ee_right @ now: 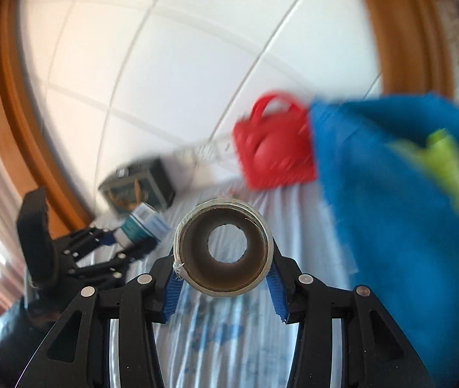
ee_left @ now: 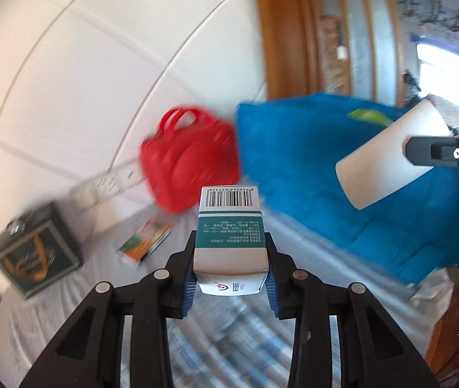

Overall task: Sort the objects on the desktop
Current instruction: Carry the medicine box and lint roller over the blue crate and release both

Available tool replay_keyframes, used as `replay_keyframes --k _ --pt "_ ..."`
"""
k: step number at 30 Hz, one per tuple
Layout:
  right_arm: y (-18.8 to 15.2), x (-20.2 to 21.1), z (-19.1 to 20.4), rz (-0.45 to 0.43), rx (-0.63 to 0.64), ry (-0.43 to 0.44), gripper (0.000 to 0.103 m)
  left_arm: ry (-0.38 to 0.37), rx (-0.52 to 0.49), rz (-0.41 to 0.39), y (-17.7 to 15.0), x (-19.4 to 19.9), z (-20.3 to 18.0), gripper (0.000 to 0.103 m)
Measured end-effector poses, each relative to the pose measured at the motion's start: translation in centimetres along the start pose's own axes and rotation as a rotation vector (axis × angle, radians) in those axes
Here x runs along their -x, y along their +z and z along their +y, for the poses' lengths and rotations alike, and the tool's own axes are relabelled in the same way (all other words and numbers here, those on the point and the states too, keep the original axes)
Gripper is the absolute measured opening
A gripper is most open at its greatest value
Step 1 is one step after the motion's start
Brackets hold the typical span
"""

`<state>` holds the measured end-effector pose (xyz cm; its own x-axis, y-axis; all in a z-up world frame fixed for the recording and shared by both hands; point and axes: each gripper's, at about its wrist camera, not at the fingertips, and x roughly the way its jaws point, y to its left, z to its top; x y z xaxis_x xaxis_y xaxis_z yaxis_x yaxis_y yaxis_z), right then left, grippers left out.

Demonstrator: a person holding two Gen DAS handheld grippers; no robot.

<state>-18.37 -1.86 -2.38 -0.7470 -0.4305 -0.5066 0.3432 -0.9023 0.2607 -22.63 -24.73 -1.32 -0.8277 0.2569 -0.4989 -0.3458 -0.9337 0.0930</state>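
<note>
Both grippers carry a load above the cloth-covered table, near the blue fabric bag.

The white-and-teal carton (ee_left: 231,242), barcode end forward, sits pinched between the blue pads of the left gripper (ee_left: 231,278); in the right wrist view it shows at nine o'clock (ee_right: 142,224) in that same gripper (ee_right: 118,245). The right gripper (ee_right: 224,273) clamps a roll with a brown cardboard core (ee_right: 224,245), its open end facing the camera; from the left wrist it appears at three o'clock as a white cylinder (ee_left: 387,158). Beyond the carton stands a red handbag (ee_left: 190,158) at twelve o'clock, touching the blue fabric bag (ee_left: 342,174) at two o'clock. At nine o'clock sit a dark green box (ee_left: 35,252) and a flat orange-green packet (ee_left: 145,239) on the pale tablecloth (ee_left: 100,274). The background is blurred.
</note>
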Motion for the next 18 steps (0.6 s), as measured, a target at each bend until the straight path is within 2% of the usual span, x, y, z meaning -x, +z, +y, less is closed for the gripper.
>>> replay_keyframes --k 6,10,13,15,18 --pt "2.5 12.8 -3.1 -0.220 0.022 -0.113 0.045 -0.085 -0.082 -0.110 7.6 2.2 -8.9 0.035" --pt "3.8 19.2 -6.8 -0.341 0.029 -0.172 0.045 -0.090 -0.144 -0.216 12.4 4.0 -15.6 0.035" --pt "4.8 22.2 -10.6 -0.370 0.003 -0.192 0.045 -0.118 -0.140 -0.260 15.7 4.1 -20.6 0.035" --pt "5.3 23.8 -13.5 -0.374 -0.009 -0.198 0.045 -0.105 -0.149 -0.277 17.6 3.5 -24.1 0.035" --pt "6.3 24.7 -17.7 -0.353 -0.028 -0.203 0.045 -0.099 -0.132 -0.255 19.7 1.8 -27.9 0.035"
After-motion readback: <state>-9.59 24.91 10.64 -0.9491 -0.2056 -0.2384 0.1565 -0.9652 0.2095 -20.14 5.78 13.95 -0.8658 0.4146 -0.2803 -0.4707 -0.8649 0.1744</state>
